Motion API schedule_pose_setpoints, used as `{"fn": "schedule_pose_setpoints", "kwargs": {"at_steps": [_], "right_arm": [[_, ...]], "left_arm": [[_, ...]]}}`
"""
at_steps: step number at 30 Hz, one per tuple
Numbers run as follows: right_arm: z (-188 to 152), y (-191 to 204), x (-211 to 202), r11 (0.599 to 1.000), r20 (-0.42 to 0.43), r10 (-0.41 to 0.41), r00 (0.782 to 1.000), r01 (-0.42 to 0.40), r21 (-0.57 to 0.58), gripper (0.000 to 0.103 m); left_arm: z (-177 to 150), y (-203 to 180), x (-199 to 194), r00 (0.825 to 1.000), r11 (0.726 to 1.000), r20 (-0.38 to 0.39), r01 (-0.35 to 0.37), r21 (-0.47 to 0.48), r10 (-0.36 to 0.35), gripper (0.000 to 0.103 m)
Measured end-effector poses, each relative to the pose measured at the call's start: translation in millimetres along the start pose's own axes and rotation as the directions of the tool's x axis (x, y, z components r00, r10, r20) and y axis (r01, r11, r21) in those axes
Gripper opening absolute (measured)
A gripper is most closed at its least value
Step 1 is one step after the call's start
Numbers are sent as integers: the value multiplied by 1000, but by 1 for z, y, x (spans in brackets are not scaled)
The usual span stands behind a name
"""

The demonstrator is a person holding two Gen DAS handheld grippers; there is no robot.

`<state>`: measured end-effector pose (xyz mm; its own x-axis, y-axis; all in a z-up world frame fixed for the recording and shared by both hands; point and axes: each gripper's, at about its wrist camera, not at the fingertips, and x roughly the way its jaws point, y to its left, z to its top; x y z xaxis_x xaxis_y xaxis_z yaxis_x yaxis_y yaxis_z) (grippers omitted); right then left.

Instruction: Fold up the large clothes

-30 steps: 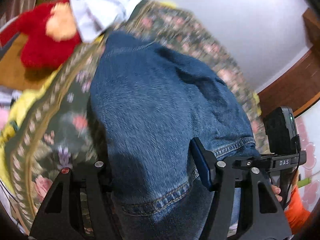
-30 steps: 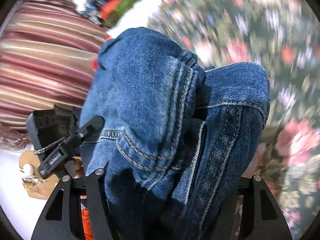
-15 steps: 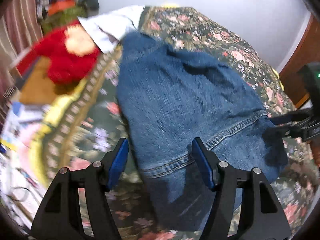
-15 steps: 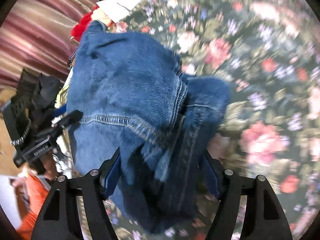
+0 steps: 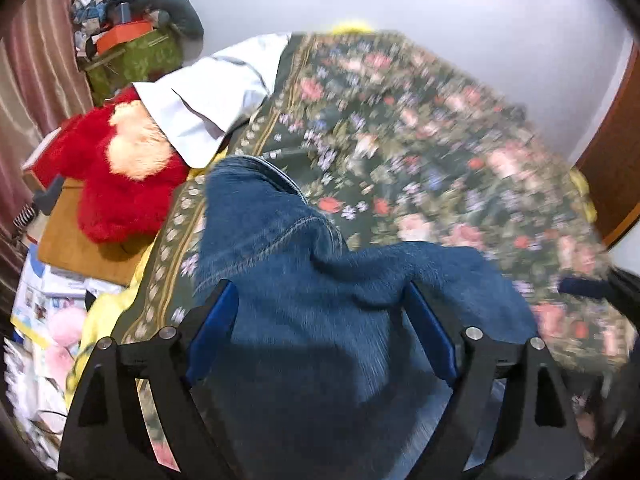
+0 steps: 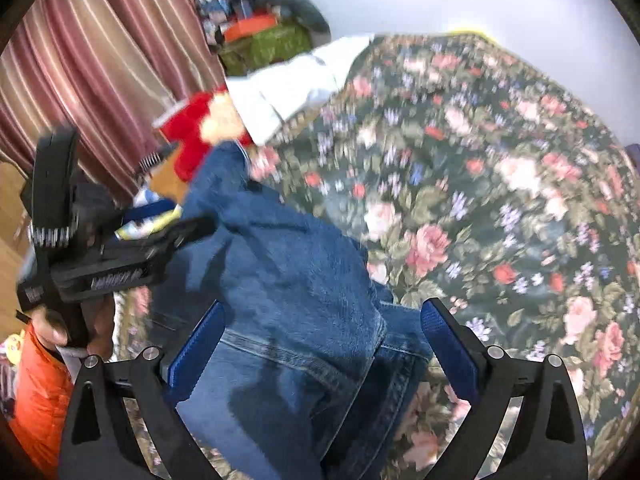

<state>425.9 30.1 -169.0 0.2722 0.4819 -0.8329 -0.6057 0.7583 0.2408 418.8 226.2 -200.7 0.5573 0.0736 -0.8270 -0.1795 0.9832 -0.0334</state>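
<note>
Change: jeans [image 5: 320, 304] let go a moment ago, now lying doubled on bed [image 5: 440, 140], just right of the red plush toy [image 5: 116, 184].
Left hand-held gripper [image 5: 320, 332]: jaws opening, denim between, unpinched.
Right hand-held gripper [image 6: 320, 352]: jaws opening, astride the hem, free.
Meaning: fold laid; probably smoothing or another fold next.

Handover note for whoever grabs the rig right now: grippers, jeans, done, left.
Left gripper: jaws opening, denim between them, pads not pressing.
Right gripper: jaws opening, hem area between them, not gripped.
Jeans: lying on the floral bedspread, legs doubled over, far end near the red plush toy.
Done: a lengthwise fold seems laid down.
Left: probably smooth it and fold again to a compact stack.
</note>
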Motion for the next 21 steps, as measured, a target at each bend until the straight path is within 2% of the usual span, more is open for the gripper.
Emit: {"fn": "schedule_pose_setpoints", "kwargs": {"at_steps": [3,5,7,9,12,17,21], "right_arm": [[-17,-14,36,1000,-111,-28,993,29,6,98],[-33,-23,51,997,-162,-73,984,71,-18,98],[-46,-32,49,999,-126,-46,991,43,-33,98],[-53,-40,41,1000,-135,-17,991,15,-13,98],[-56,-42,30,1000,-134,-20,991,20,-4,98],[-65,-24,-15,995,-67,-90,994,87,-54,98],[-68,-6,-76,995,61,-78,995,81,-51,98]], "left_arm": [[2,-12,29,993,992,-36,-111,56,113,86],[-5,-21,32,989,982,-14,-146,117,149,88],[-14,-32,23,983,967,29,-183,175,181,88],[-23,-41,9,978,951,60,-206,231,198,88],[-34,-48,-15,975,940,80,-223,259,210,88],[-46,-44,-72,981,965,120,-172,200,150,88],[-51,-44,-139,967,977,224,-157,147,122,88]]}}
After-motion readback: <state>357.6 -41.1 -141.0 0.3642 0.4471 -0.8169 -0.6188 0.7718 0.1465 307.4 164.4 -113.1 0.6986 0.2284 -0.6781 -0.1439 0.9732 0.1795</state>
